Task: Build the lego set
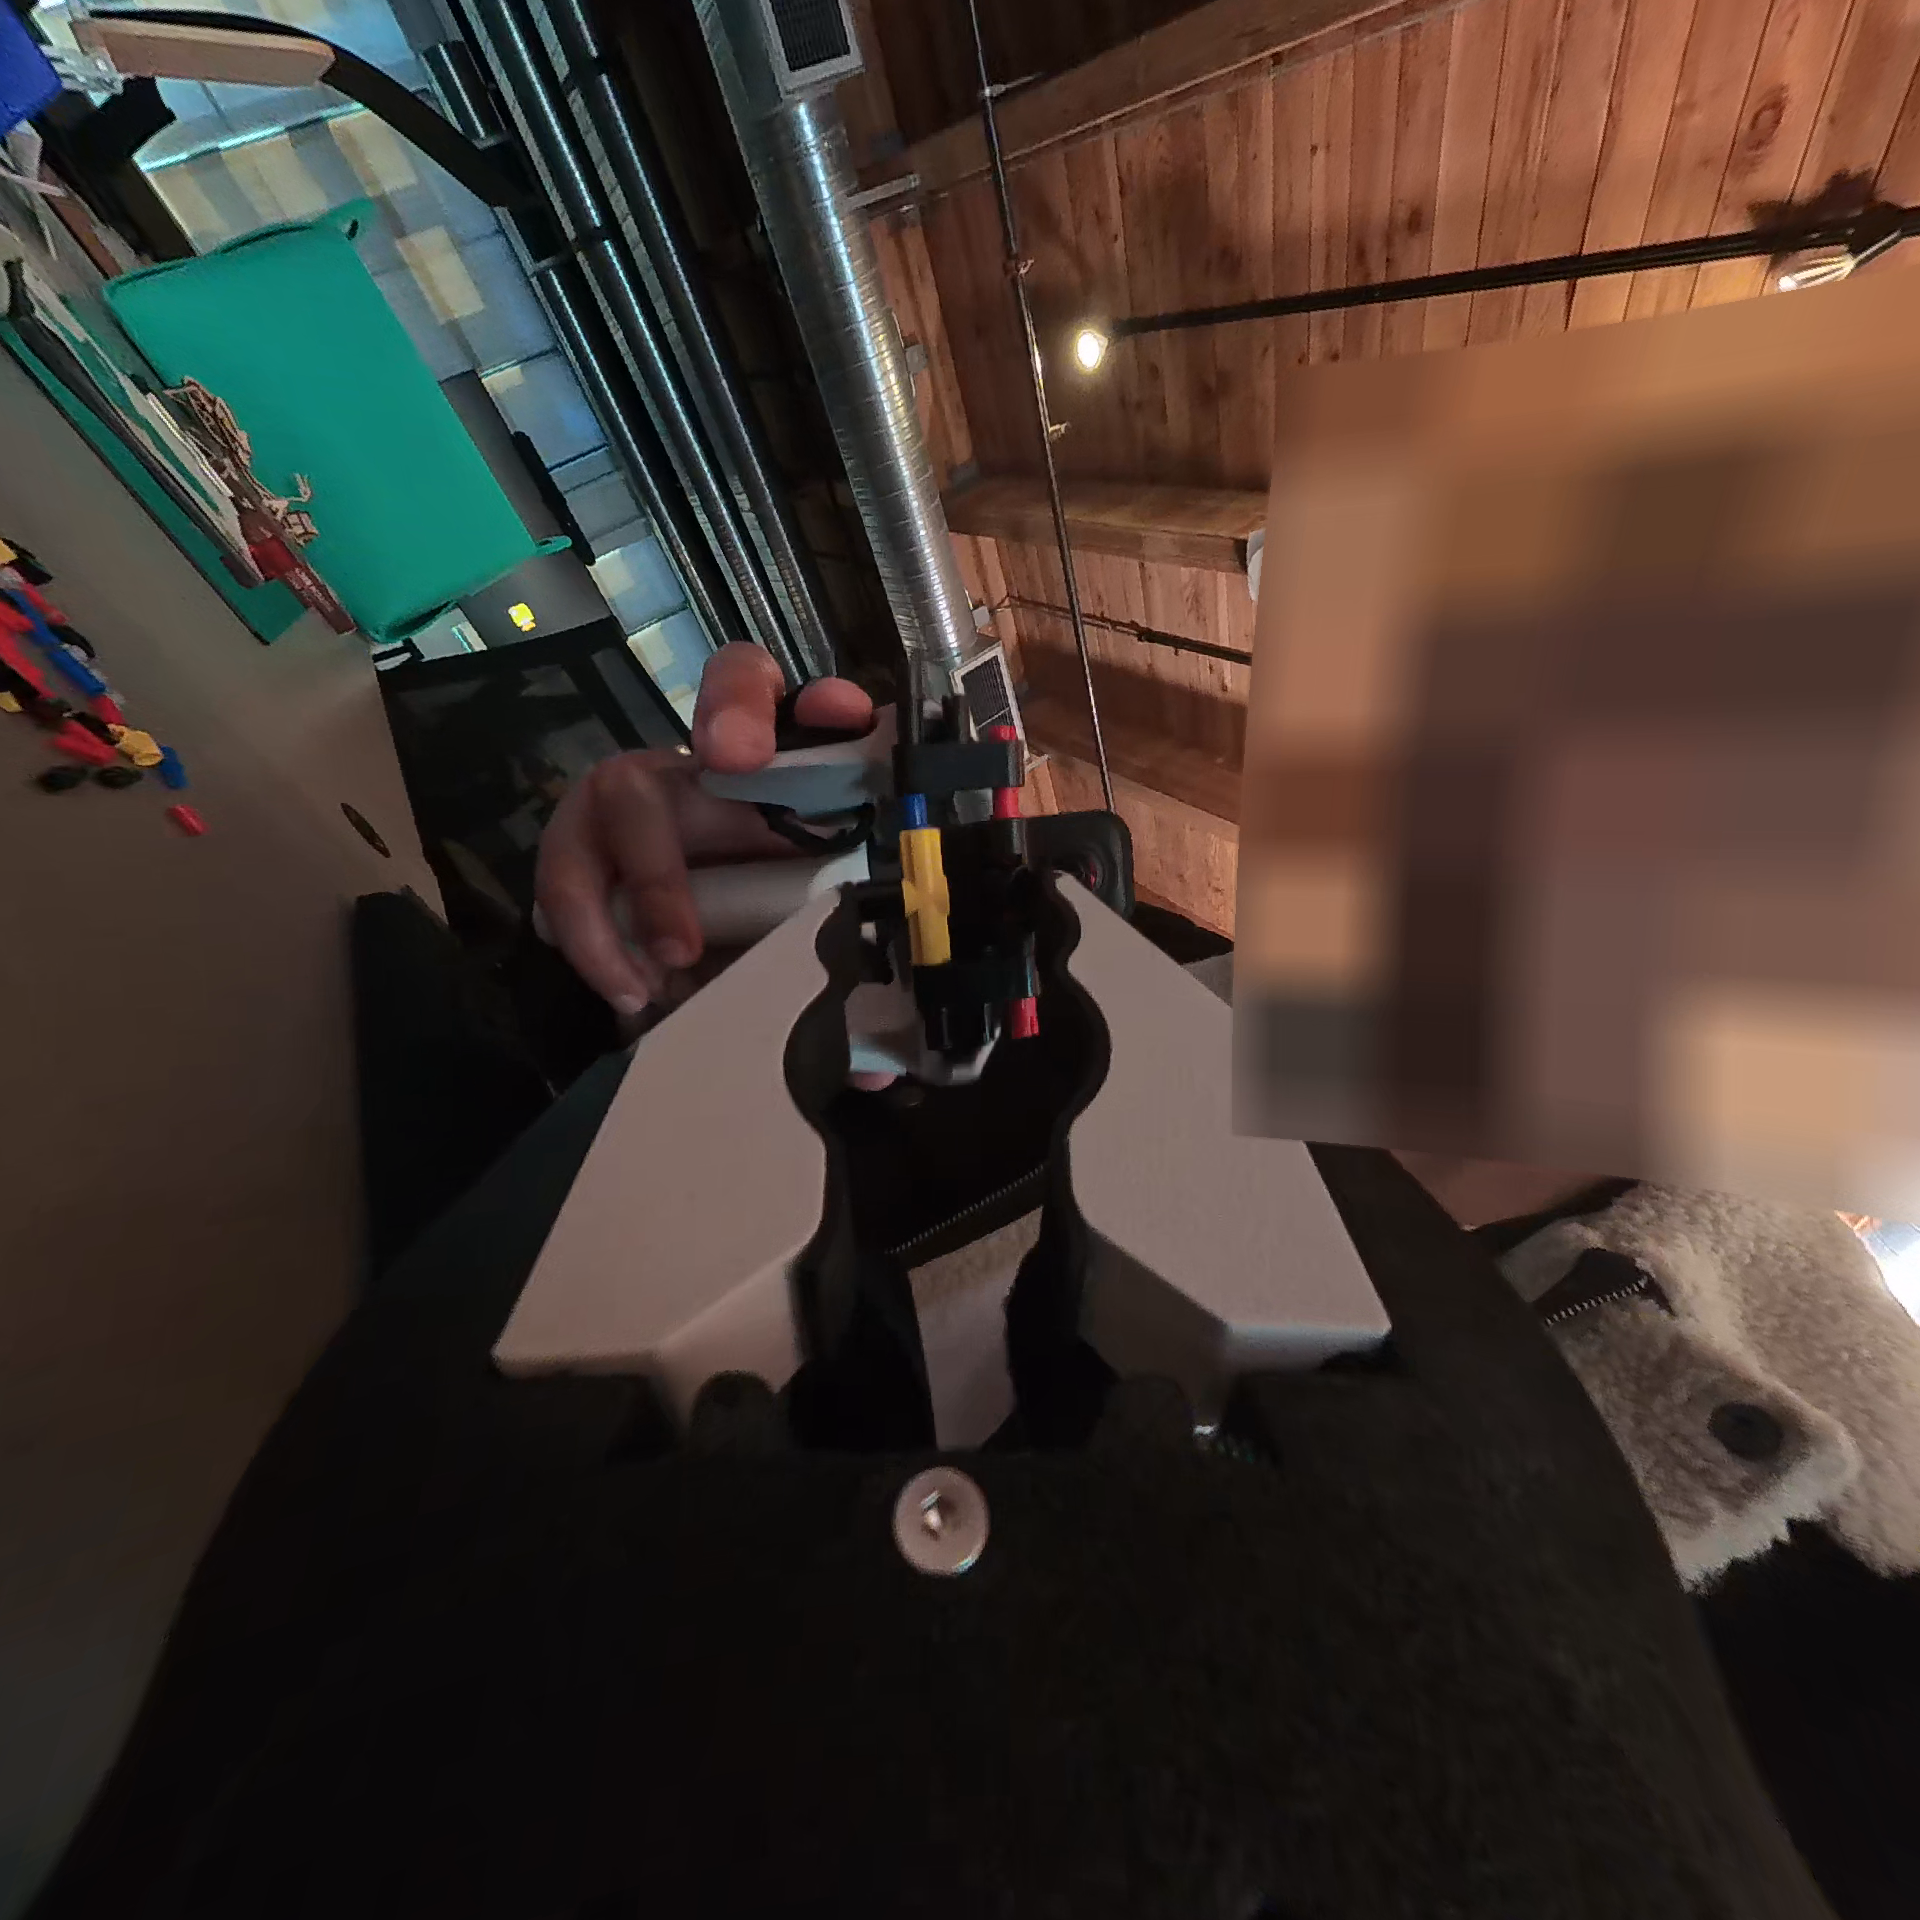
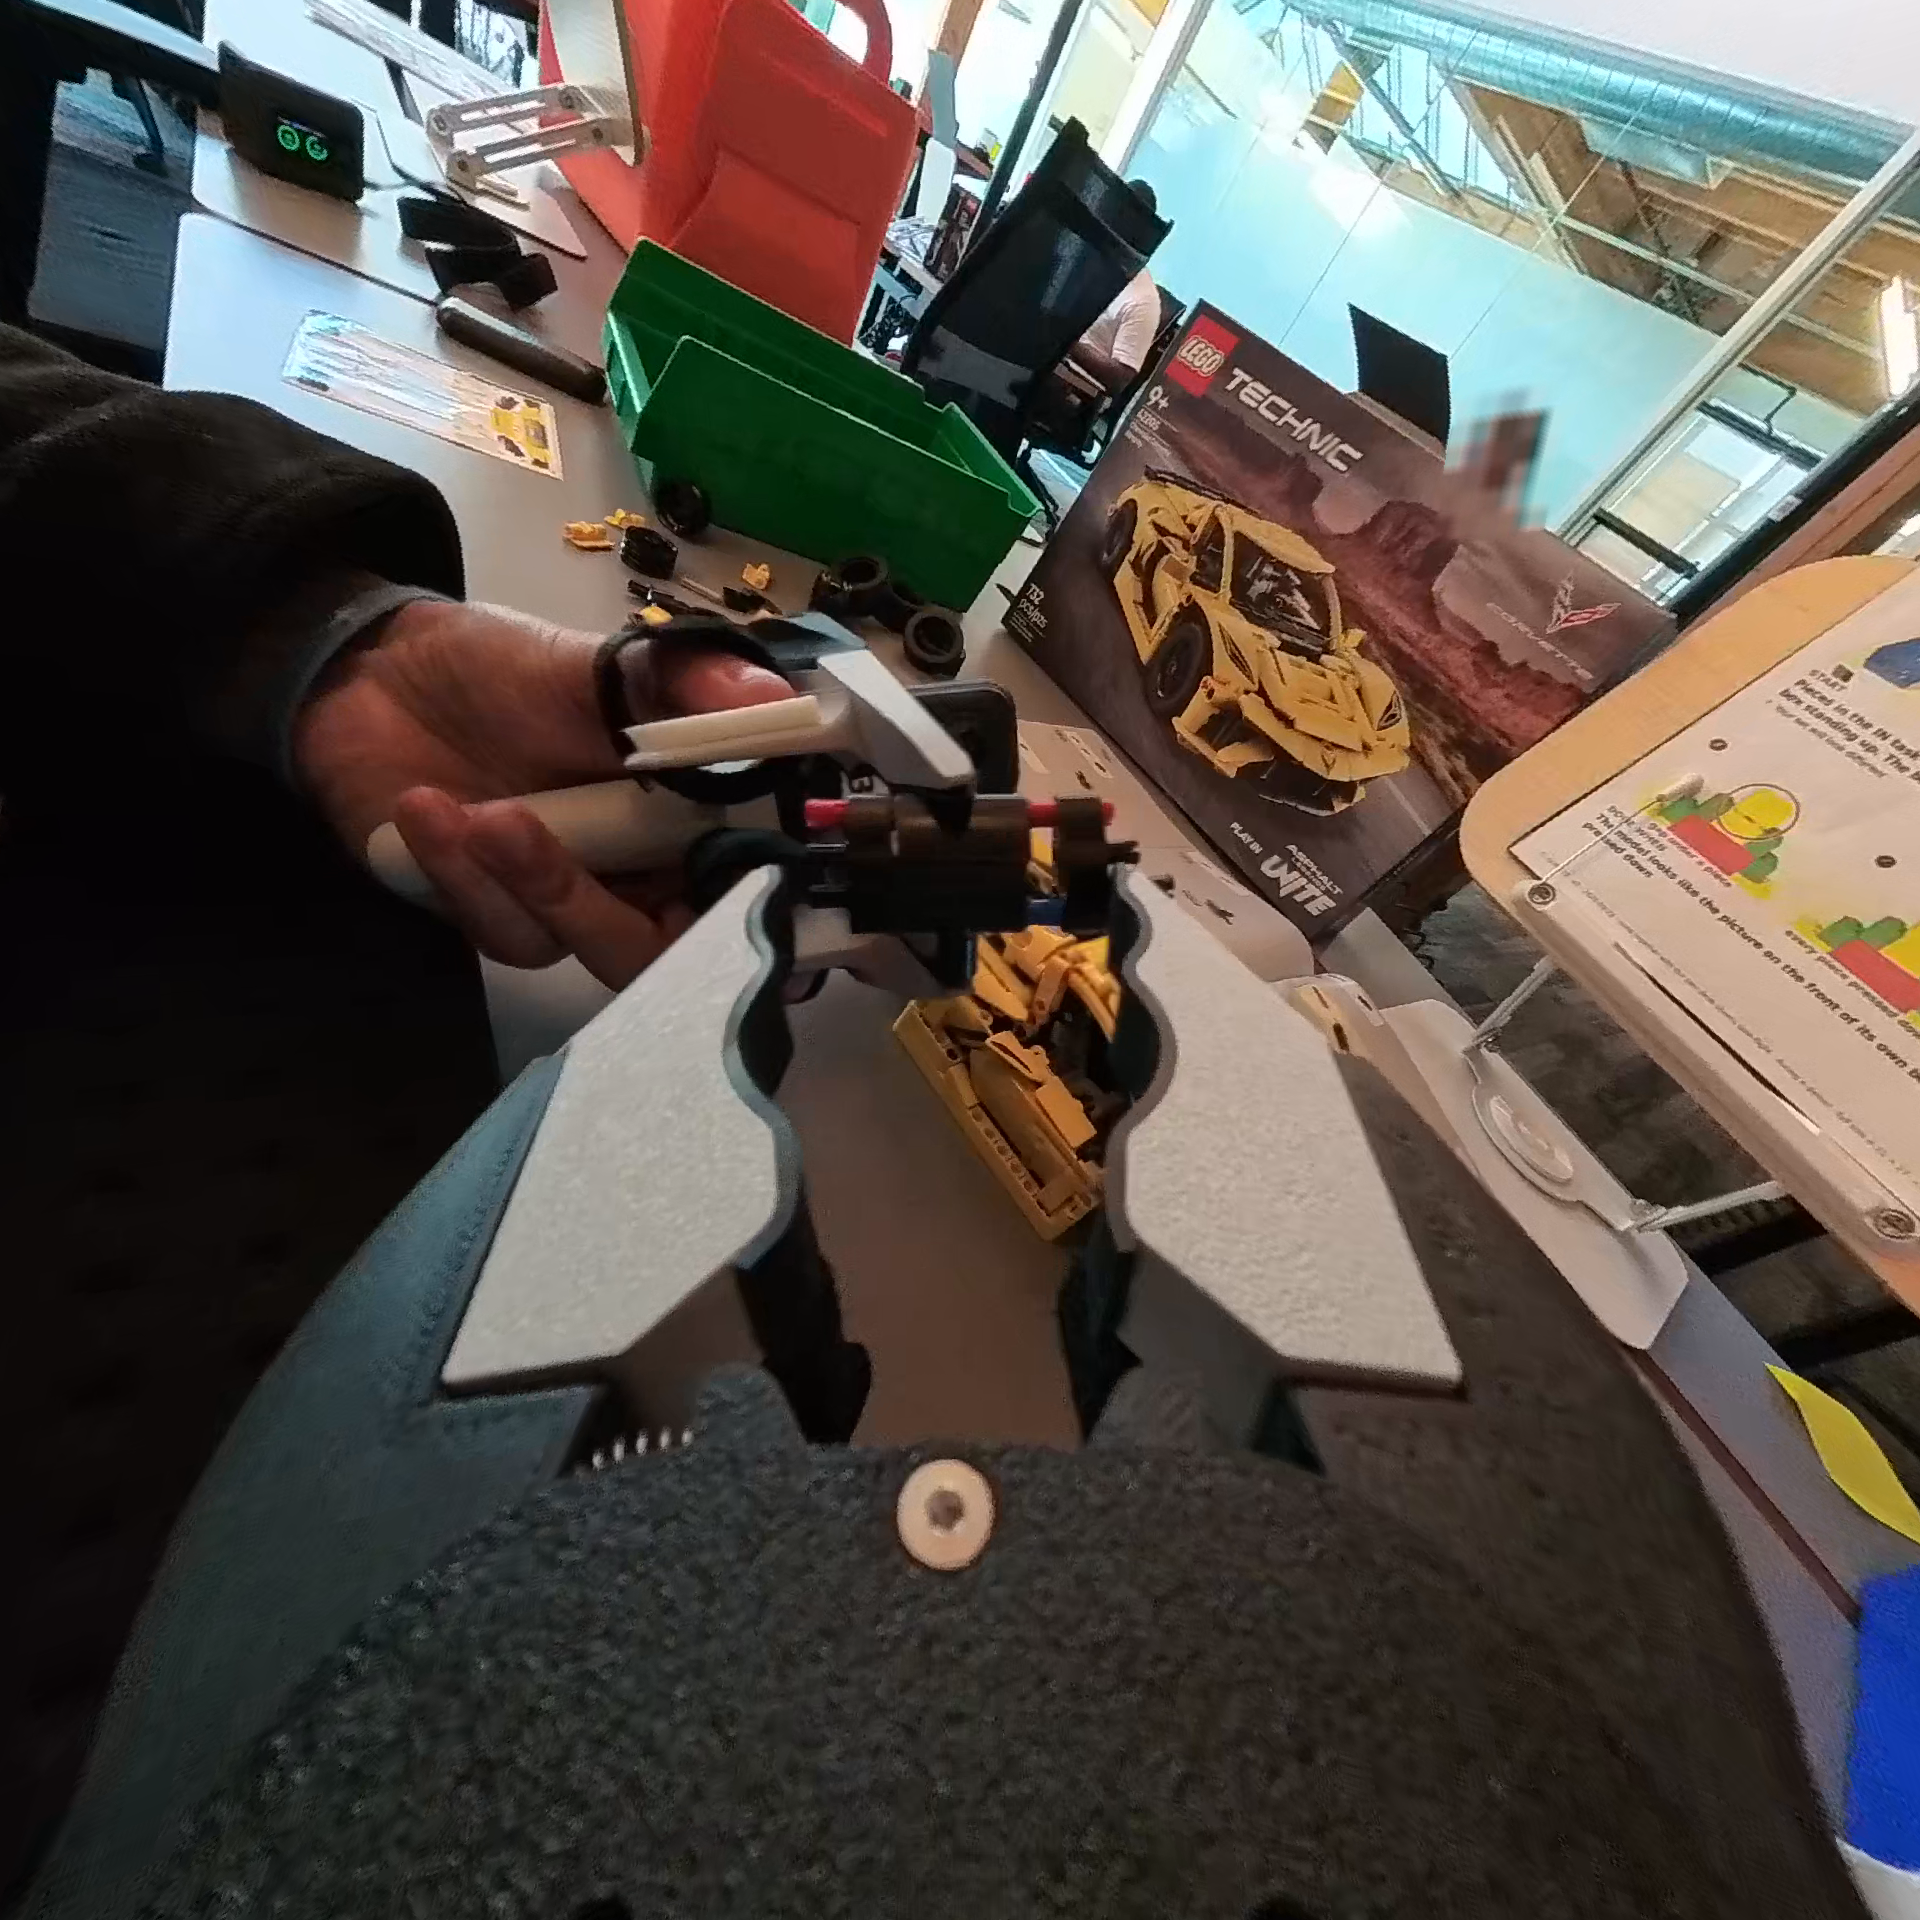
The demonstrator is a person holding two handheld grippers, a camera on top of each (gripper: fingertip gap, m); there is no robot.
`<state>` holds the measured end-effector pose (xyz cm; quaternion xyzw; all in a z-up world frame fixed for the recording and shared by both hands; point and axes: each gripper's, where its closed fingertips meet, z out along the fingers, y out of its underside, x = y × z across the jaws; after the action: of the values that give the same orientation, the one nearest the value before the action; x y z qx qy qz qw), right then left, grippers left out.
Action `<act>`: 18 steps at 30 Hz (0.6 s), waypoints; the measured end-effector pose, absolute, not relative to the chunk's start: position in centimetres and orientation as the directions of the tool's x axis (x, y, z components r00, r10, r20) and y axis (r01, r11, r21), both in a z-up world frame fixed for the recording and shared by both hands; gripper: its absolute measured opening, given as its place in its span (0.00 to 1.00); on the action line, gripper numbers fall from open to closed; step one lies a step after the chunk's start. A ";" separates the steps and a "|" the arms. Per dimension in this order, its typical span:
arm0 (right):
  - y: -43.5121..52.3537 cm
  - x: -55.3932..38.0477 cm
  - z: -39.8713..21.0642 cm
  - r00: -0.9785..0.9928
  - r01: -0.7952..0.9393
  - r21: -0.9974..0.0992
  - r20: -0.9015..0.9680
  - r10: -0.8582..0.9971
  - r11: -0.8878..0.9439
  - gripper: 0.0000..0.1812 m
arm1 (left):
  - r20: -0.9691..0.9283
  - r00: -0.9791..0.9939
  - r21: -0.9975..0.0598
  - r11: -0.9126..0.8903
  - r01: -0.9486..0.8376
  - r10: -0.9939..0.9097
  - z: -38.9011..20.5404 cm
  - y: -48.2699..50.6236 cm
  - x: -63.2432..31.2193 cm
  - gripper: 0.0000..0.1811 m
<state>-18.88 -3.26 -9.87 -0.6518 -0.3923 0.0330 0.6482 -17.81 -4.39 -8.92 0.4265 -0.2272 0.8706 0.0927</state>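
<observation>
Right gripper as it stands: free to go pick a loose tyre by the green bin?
Probably not yet. The right gripper is shut on the black subassembly, so it has no free grip for a tyre.

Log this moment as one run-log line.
phase: mid-air assembly | left gripper: shut on black subassembly | right gripper: shut on same | yellow car body: on table

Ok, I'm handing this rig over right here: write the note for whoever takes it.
Left gripper and right gripper: both shut on the small black sub-assembly, held in the air between them.
Below it on the table: the partly built yellow car. Loose tyres and yellow bits lie by the green bin; the set box stands behind.
Done: part of the car body. Left: join the sub-assembly, fit the wheels.
</observation>
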 end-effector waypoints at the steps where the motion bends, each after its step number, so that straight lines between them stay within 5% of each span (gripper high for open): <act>1: -3.1 -18.9 -10.0 0.688 0.482 -0.864 0.478 0.546 0.148 0.34 | 0.784 -0.621 -0.309 -0.883 -0.353 -0.027 -8.9 -4.4 -17.8 0.18; 18: -3.3 -18.8 -10.0 0.696 0.506 -0.849 0.504 0.512 0.148 0.30 | 0.771 -0.633 -0.352 -0.873 -0.337 -0.067 -8.9 -4.9 -17.8 0.18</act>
<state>-18.82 -3.32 -10.01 -0.6526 -0.3900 0.0020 0.6496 -17.83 -4.94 -8.86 0.4214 -0.2396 0.8712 0.0773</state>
